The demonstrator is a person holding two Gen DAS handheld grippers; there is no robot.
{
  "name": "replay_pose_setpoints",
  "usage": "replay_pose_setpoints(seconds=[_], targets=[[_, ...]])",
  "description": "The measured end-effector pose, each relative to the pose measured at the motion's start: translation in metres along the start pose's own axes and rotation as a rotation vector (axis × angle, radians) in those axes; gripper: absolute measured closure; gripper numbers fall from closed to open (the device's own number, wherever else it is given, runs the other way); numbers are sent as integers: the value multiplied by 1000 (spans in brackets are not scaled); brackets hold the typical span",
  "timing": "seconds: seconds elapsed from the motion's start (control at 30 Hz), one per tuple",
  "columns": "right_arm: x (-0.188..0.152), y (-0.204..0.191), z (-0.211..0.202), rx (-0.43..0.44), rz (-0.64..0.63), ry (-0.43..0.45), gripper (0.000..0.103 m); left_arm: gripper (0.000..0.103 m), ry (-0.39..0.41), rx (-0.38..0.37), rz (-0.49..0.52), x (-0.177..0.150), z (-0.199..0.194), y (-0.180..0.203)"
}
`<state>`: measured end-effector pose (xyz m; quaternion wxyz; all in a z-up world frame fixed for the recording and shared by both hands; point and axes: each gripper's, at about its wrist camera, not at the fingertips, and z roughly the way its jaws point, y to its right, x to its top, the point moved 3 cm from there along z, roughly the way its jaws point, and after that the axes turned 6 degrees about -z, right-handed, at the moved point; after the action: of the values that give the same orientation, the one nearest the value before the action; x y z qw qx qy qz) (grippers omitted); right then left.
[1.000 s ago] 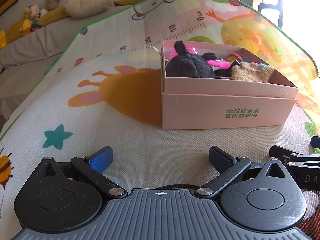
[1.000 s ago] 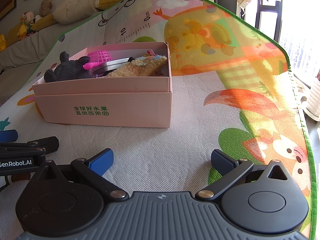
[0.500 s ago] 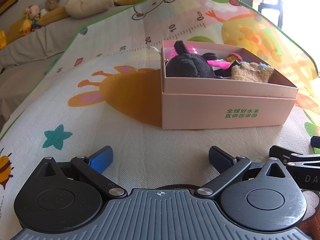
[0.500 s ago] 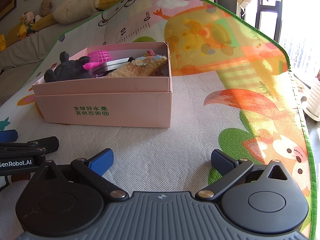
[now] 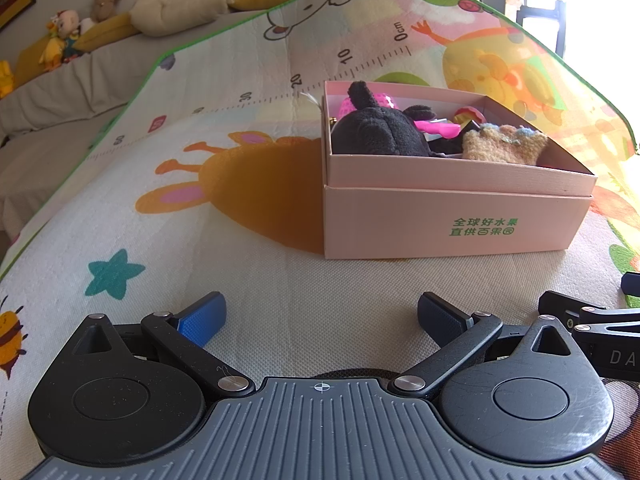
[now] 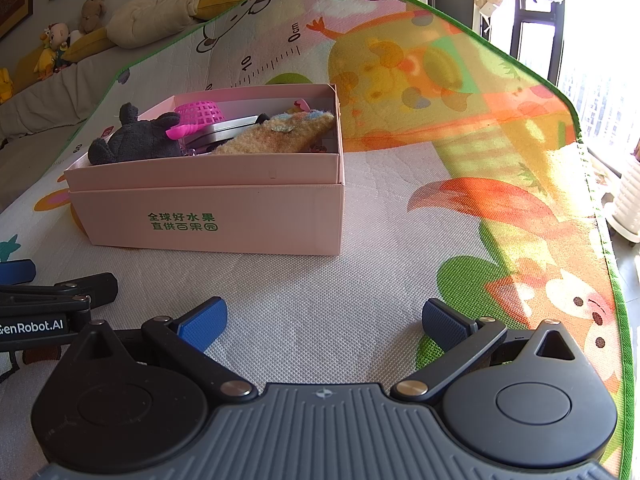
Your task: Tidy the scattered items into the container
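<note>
Both claws, left claw [image 5: 320, 316] and right claw [image 6: 324, 320], are held low over the play mat [image 5: 280, 288], jaws spread apart, nothing gripped; black plush [image 5: 380, 132], pink scoop [image 6: 196, 116] and knitted pouch [image 6: 280, 132] are already gathered inside the pink box [image 6: 240, 220], so tidying is judged done, no loose item seen

The pink cardboard box [image 5: 452, 220] hides the lower parts of the black plush toy [image 5: 380, 130] and tan knitted pouch [image 5: 504, 146]. The flat silver object [image 6: 224, 128] under the pink mesh scoop [image 6: 198, 114] is unidentifiable. The frame edge crops the left gripper's neighbour.
</note>
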<state>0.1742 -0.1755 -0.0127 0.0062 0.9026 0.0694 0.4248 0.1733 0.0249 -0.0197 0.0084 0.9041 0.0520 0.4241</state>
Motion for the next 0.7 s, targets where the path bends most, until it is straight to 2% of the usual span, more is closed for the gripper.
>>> replay_pose_setpoints(seconds=[0.47, 0.7], targets=[[0, -1, -1, -1, -1, 0, 0, 0, -5, -18, 11, -1, -2, 3], [-1, -1, -1, 0, -1, 0, 0, 0, -12, -3, -1, 2, 1, -1]])
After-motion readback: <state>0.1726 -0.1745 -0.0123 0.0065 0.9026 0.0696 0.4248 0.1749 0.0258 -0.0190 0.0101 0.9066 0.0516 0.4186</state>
